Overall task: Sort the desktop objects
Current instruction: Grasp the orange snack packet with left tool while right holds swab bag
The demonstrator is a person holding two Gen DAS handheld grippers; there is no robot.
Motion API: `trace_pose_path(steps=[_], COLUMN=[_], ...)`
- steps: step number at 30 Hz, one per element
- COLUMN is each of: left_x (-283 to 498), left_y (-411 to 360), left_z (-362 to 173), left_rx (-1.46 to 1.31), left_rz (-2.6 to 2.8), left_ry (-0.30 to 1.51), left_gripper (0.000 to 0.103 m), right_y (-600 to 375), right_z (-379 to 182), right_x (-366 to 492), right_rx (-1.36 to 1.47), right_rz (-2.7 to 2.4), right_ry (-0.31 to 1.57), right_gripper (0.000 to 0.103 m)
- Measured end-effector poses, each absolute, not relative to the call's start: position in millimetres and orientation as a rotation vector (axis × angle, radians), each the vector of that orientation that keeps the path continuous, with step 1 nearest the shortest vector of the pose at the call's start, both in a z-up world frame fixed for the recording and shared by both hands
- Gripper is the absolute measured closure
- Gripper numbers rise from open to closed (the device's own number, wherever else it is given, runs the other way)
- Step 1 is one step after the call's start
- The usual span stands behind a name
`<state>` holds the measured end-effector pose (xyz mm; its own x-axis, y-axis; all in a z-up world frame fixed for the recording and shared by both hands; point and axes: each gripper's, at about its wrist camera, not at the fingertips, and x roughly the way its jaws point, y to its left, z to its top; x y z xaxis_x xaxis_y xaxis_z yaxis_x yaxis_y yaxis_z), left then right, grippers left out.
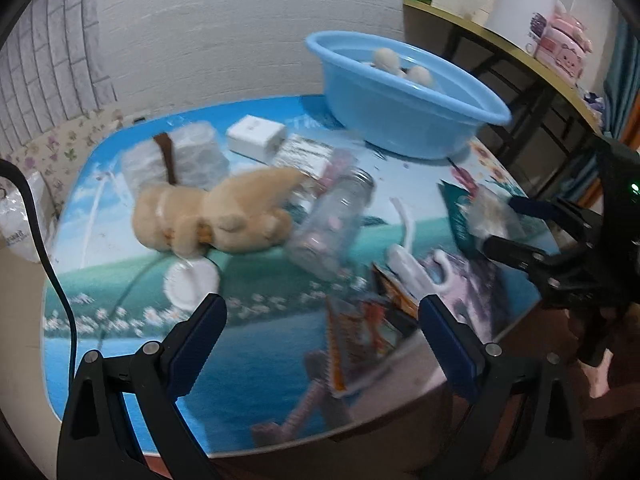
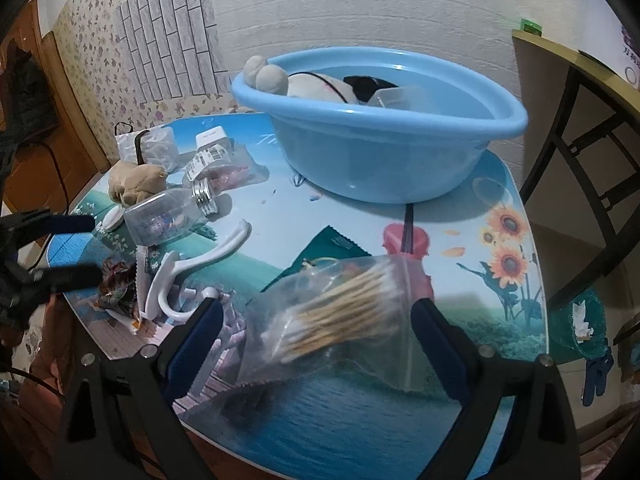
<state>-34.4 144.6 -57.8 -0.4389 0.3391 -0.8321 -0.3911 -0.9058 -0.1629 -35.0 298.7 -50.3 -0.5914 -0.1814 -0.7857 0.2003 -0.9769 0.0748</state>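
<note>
Both hand-held grippers were wide open, holding nothing: the right hand-held gripper (image 2: 316,312) around a bag of cotton swabs (image 2: 340,312), the left hand-held gripper (image 1: 322,312) low in the frame over the surface (image 1: 256,344).

basin (image 2: 384,152): smooth blue plastic, glossy
tabletop (image 2: 360,412): glossy printed surface, reflective
plush toy (image 1: 212,216): tan fuzzy cloth
bottle (image 2: 168,216): clear plastic, threaded silvery neck
bag of cotton swabs (image 2: 340,320): thin clear crinkled plastic
hanger (image 2: 192,268): smooth white plastic
</note>
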Motion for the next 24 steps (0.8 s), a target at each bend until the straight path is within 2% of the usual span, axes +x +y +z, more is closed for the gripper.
trace_pose_path(steps=[7, 9, 12, 13, 14, 15, 16, 18, 19, 20, 24], left_x=[-21.0, -16.8, -13.1, -11.9, -10.8, -9.8, -8.6, -9.0, -9.8, -11.6, -17.8], left_y=[164.1, 170.9, 179.1, 181.5, 183.5, 184.4, 185.2, 184.1, 182.9, 180.7, 171.2], left_z=[-80.5, -83.6, -86.1, -87.0, -87.8, -87.8, -87.2, -85.1, -84.0, -82.6, -79.6], left_rx=[-1.421, -1.401, -1.38, -1.371, -1.363, -1.356, -1.346, -1.326, -1.319, -1.316, -1.33], left_rz=[2.296, 2.334, 2.373, 2.385, 2.397, 2.402, 2.41, 2.43, 2.435, 2.444, 2.457], left_ry=[0.064, 0.106, 0.168, 0.186, 0.205, 0.213, 0.219, 0.233, 0.23, 0.217, 0.162], left_gripper=[0.005, 0.0, 0.001, 0.001, 0.001, 0.003, 0.006, 0.025, 0.03, 0.04, 0.044], right_y=[289.9, 287.2, 285.3, 285.2, 285.7, 287.1, 288.5, 294.0, 296.1, 298.4, 306.0], right_z=[-58.6, -60.0, -60.6, -60.6, -60.3, -60.3, -60.3, -59.2, -59.1, -58.7, -53.9], right_x=[-45.0, -47.0, -47.9, -47.9, -47.5, -47.2, -47.1, -46.0, -45.9, -45.5, -43.4], right_rx=[1.313, 1.314, 1.304, 1.3, 1.296, 1.296, 1.299, 1.29, 1.289, 1.288, 1.283], right_rz=[-2.634, -2.643, -2.65, -2.652, -2.657, -2.669, -2.677, -2.669, -2.667, -2.666, -2.664], right_ry=[0.062, 0.087, 0.095, 0.09, 0.087, 0.088, 0.092, 0.065, 0.054, 0.048, 0.023], right_gripper=[0.006, 0.006, 0.007, 0.008, 0.016, 0.029, 0.034, 0.038, 0.04, 0.044, 0.058])
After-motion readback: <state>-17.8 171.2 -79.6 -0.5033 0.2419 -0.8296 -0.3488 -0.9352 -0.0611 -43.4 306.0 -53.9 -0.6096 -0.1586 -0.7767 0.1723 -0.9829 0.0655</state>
